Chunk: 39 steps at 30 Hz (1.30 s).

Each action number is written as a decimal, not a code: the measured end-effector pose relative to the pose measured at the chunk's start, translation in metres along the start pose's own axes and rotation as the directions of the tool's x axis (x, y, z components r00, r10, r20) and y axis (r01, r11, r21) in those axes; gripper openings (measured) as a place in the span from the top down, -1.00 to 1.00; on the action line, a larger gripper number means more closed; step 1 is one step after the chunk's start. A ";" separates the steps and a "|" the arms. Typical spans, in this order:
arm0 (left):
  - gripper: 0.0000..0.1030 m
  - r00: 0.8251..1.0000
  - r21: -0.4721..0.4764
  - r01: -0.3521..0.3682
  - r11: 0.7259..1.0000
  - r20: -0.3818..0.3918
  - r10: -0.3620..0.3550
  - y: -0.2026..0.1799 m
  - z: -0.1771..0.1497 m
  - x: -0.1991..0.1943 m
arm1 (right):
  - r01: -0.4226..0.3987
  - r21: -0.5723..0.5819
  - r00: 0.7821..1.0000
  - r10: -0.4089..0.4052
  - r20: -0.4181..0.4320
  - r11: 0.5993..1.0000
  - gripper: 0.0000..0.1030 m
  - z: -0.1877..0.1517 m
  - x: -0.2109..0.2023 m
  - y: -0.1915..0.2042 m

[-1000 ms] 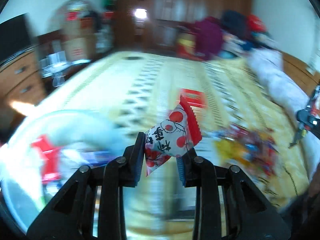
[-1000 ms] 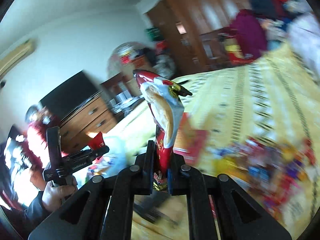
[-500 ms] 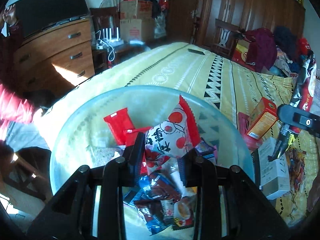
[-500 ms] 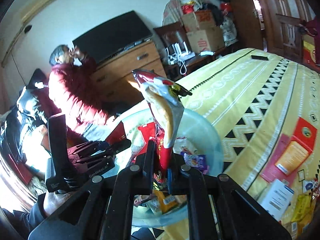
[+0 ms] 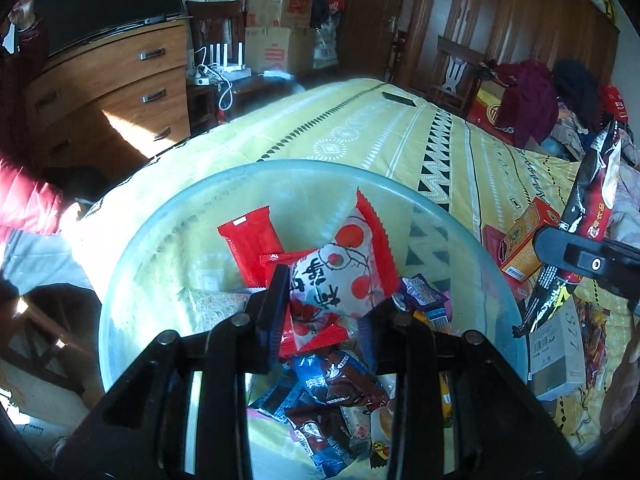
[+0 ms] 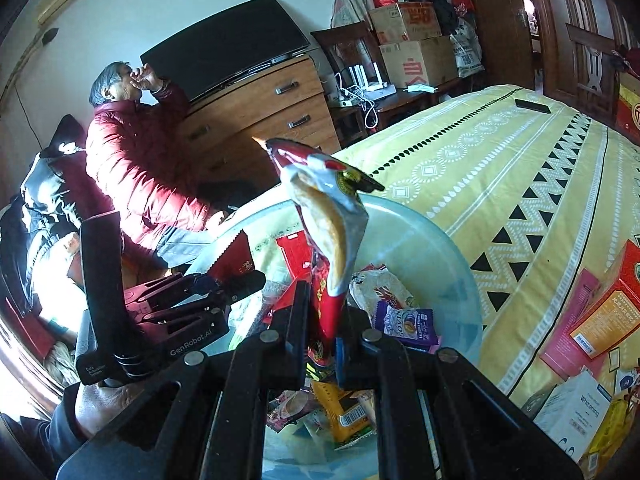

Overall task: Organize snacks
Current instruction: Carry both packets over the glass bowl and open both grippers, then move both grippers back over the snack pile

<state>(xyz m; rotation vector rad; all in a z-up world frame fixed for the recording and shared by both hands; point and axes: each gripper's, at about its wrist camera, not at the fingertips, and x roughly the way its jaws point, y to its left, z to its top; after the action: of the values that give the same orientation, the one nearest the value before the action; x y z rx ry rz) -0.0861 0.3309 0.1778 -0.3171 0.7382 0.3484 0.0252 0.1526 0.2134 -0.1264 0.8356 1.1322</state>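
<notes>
snacks are hanging over the bowl in both grippers, held there, it seems, so that each will drop in on release. the left gripper is clamping its fingers on a white pouch with red dots, which is sticking up and forward from between the pads, with the bowl's heap of wrappers just beneath. the right gripper is pinching the foot of a tall red packet that is standing upright above its fingers, also over the bowl. more boxes are lying on the bedspread, right of the fingers, likely waiting their turn.
</notes>
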 end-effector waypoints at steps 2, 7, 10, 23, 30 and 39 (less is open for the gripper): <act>0.35 1.000 -0.001 0.000 1.000 -0.003 0.000 0.001 0.000 0.001 | 0.001 0.003 1.000 -0.001 0.000 1.000 0.71 0.001 0.001 -0.001; 0.35 1.000 0.004 -0.003 1.000 -0.012 0.003 0.001 0.000 0.003 | -0.004 0.001 1.000 0.004 -0.005 1.000 0.71 0.000 0.003 0.001; -0.72 1.000 -0.004 0.001 1.000 -0.032 -0.001 0.002 0.001 0.007 | -0.001 -0.009 1.000 0.001 -0.014 1.000 0.37 -0.001 0.005 0.002; -1.00 0.972 0.083 0.103 0.991 0.203 -0.118 -0.077 0.007 -0.069 | 0.305 -0.032 0.896 -0.276 0.349 0.952 -0.56 -0.056 -0.152 0.010; -1.00 0.848 0.285 0.267 0.921 0.385 -0.365 -0.226 -0.052 -0.122 | 0.638 0.201 0.626 -0.653 0.428 0.743 -1.00 -0.183 -0.279 -0.047; -1.00 0.872 0.503 0.484 0.716 -0.209 -0.443 -0.392 -0.210 0.019 | 0.639 0.419 0.717 -0.697 -0.020 0.645 -1.00 -0.352 -0.276 -0.194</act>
<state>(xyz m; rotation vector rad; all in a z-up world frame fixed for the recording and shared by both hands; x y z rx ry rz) -0.0354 -0.1002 0.0796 0.0357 0.7691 -0.3647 -0.0418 -0.3126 0.0851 -0.0064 0.7742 0.2376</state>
